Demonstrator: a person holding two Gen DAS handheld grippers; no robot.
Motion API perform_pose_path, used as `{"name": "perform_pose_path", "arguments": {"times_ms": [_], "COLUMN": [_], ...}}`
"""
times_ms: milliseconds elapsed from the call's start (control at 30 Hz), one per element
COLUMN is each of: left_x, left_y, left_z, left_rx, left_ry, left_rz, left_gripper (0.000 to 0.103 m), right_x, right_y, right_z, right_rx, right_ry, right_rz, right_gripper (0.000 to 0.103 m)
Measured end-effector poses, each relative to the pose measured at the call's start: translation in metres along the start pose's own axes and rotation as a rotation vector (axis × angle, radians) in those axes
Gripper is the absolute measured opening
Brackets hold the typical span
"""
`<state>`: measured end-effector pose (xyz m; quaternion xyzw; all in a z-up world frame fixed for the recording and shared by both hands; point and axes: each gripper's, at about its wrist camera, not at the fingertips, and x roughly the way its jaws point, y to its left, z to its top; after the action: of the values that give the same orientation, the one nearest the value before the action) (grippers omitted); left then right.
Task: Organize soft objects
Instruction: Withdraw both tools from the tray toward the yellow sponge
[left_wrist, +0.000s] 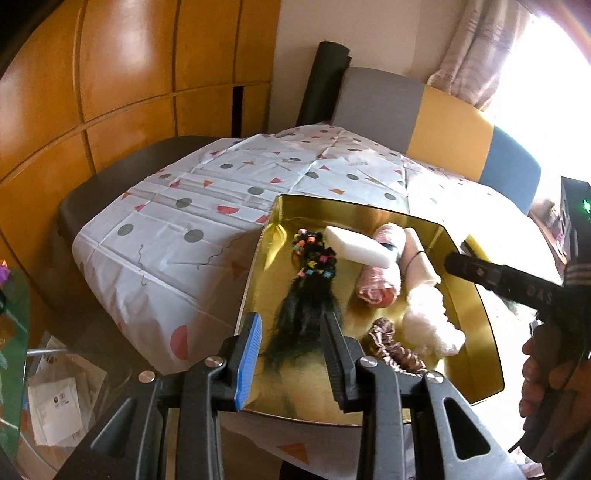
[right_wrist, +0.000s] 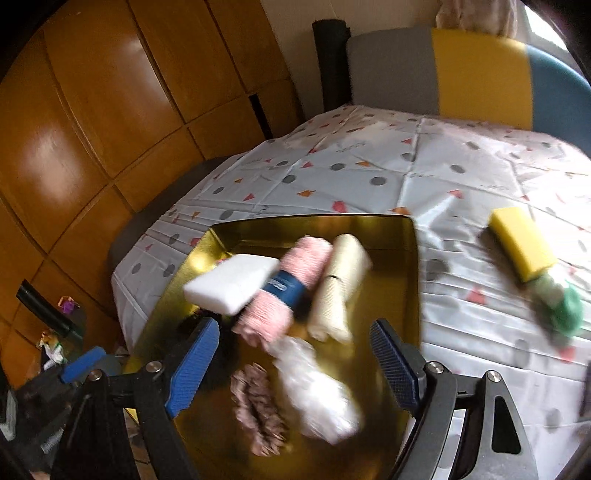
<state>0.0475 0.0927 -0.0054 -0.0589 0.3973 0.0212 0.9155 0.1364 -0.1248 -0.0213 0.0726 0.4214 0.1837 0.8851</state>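
Spread wide and empty over the gold tray (right_wrist: 413, 258), my right claw (right_wrist: 295, 365) has the yellow sponge (right_wrist: 521, 242) lying off to its right on the counter (right_wrist: 369, 173), long axis slanting away, nearer me than the left claw (left_wrist: 291, 354).

Tray (right_wrist: 413, 258) on surface (right_wrist: 424, 166): sponge block (right_wrist: 231, 282), two rolls (right_wrist: 291, 288) and scrunchie (right_wrist: 258, 410) inside. Second sponge (right_wrist: 521, 242) right of tray.
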Motion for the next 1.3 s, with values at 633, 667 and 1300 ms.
{"name": "perform_pose_path", "arguments": {"times_ms": [633, 667, 1300], "left_x": [-0.006, -0.006, 0.006], "left_y": [-0.072, -0.078, -0.167], "left_z": [-0.001, -0.001, 0.008], "left_rx": [0.165, 0.177, 0.357], "left_ry": [0.006, 0.005, 0.024], "left_rz": [-0.066, -0.071, -0.139], "left_gripper": [0.033, 0.033, 0.033], "right_x": [-0.071, -0.076, -0.119], "right_y": [-0.113, -0.121, -0.244], "right_z": [-0.032, -0.033, -0.059], "right_rx": [0.074, 0.079, 0.226], "right_ry": [-0.069, -0.071, -0.106], "right_rz": [-0.198, -0.213, -0.425], "right_gripper": [0.085, 0.085, 0.085]}}
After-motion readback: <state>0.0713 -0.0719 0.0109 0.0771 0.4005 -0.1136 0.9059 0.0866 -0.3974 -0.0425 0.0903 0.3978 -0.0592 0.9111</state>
